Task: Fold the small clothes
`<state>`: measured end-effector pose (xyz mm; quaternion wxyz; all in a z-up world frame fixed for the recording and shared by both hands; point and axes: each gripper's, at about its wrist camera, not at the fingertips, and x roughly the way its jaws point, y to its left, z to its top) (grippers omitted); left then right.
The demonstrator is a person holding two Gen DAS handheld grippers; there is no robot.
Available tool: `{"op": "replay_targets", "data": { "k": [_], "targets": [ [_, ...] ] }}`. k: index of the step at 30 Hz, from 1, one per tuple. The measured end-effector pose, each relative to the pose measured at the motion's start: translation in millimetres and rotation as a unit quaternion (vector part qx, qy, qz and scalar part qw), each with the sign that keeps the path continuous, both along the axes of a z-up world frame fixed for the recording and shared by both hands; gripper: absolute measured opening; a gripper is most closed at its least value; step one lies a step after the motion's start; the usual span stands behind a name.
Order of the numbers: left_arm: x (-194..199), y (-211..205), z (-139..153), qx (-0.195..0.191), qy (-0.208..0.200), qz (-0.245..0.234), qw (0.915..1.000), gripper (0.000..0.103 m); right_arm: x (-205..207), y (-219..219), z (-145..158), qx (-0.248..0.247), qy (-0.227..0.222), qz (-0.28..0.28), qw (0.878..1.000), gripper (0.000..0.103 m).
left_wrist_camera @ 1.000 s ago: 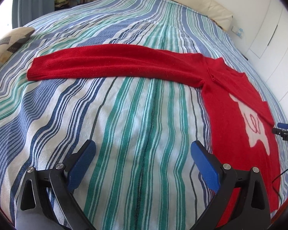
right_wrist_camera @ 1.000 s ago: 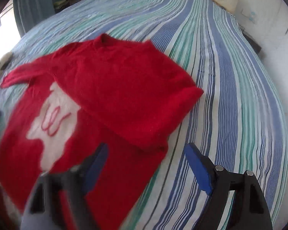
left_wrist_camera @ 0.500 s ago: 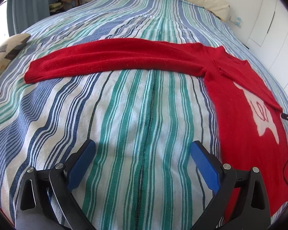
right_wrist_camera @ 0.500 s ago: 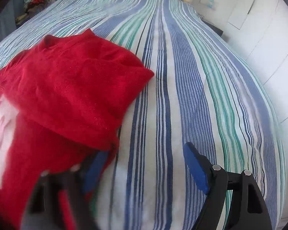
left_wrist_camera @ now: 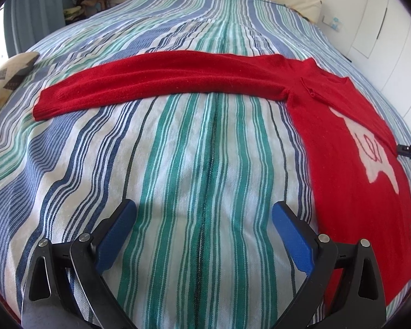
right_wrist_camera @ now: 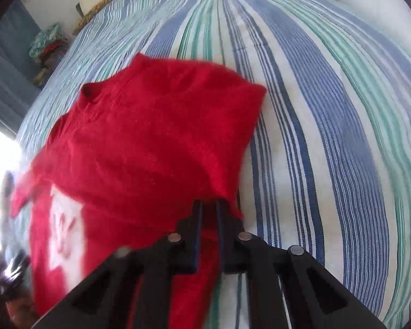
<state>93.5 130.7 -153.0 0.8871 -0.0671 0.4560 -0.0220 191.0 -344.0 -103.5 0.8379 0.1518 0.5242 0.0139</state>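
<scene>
— Located the red sweater (left_wrist_camera: pixel 342 170)?
— Yes. Flat on the striped bed (left_wrist_camera: pixel 178 150), ahead and to the right of the left tongs (left_wrist_camera: pixel 204 207), white motif (left_wrist_camera: pixel 370 148) face up.
— And the left tongs?
— Spread wide, gripping nothing, poised over bare bedcover, clear of any red knit.
— Anything ahead of them?
— One long sleeve (left_wrist_camera: pixel 164 82), laid out straight, crosswise to the tongs' pointing line. Cuff (left_wrist_camera: pixel 43 107) far off to the left, shoulder end joined to the body at the right. Well apart from the blue pads.
— And the right tongs (right_wrist_camera: pixel 208 206)?
— Just been closing; now pinched together on red knit, at the near corner of a flap already doubled over the body. Cloth plainly between the pads. Collar (right_wrist_camera: pixel 91 93) beyond, up and to the left in that view.
— Nearer which part, then?
— Right tongs: on the body itself. Left tongs: nearer the outstretched sleeve, with nothing else close.
— Likely next?
— Probably a reach forward and left toward the cuff end, then a carry rightward along the sleeve's own long axis, onto the body. Only a guess.
— Risk?
— A grab at mid-sleeve rather than near the cuff: likely to leave a drooping loop.
</scene>
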Motion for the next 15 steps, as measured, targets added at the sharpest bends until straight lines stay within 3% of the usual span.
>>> {"op": "replay_targets", "data": {
  "k": [2, 4, 6, 8, 11, 13, 15],
  "targets": [
    [2.2, 1.1, -0.5, -0.006, 0.003, 0.004, 1.0, 0.1, -22.1, 4.6, 17.1, 0.021, -0.017, 0.012, 1.0, 0.016],
    [4.5, 2.1, -1.4, -0.011, 0.005, 0.009, 0.9999, 0.1, -50.0, 22.6, 32.1, 0.035, -0.021, 0.074, 0.996, 0.019],
    [5.0, 1.7, -1.4, -0.011, 0.006, 0.01, 0.9999, 0.1, -82.4, 47.0, 33.2, 0.076, 0.014, 0.142, 0.987, 0.03],
    [4.2, 1.1, -0.8, -0.009, 0.006, 0.008, 0.9999, 0.1, -120.1, 71.2, 15.8, 0.099, 0.075, 0.192, 0.974, 0.036],
    [1.0, 0.2, -0.3, -0.005, 0.008, 0.003, 0.9999, 0.1, -186.9, 81.7, -15.4, 0.081, 0.18, 0.21, 0.958, 0.037],
    [0.6, -2.0, -1.1, 0.002, 0.009, 0.002, 1.0, 0.1, -227.8, 81.8, -15.9, 0.059, 0.193, 0.216, 0.955, 0.036],
    [1.8, -5.4, -2.9, 0.011, 0.011, 0.002, 0.9999, 0.1, -245.5, 84.4, -0.4, 0.035, 0.172, 0.211, 0.962, 0.036]
  ]
}}
